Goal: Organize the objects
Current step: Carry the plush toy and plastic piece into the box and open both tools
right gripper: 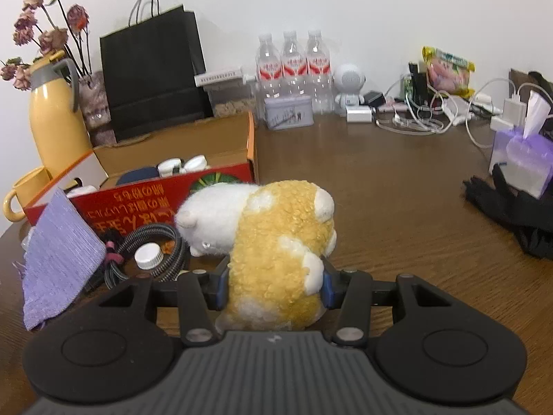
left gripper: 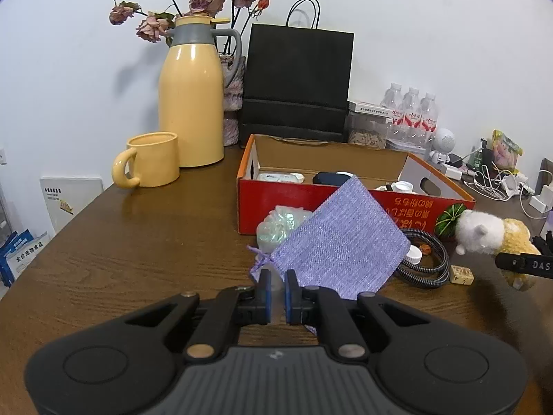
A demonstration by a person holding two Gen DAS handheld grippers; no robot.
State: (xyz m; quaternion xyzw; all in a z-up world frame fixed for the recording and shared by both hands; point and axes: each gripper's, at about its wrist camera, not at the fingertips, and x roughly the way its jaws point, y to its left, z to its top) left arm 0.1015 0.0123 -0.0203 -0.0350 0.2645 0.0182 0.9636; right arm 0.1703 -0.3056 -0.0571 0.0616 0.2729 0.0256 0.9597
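my left claw [left gripper: 276, 288] was clenched on the drawstring neck of the purple pouch [left gripper: 340, 238], held up near the red box [left gripper: 345, 204], and my right claw [right gripper: 274, 287] gripped the plush toy [right gripper: 276, 242] by its rump. i judged the thin neck might slip and drop the pouch onto the coiled cable [left gripper: 423, 263], or the soft plush squirm free. the pouch's long axis slanted up and right toward the box; the plush pointed head-left toward it.

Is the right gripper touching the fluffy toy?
Touching. In the right wrist view the right gripper has its two fingers pressed into both sides of the plush toy, squeezing its yellow body.
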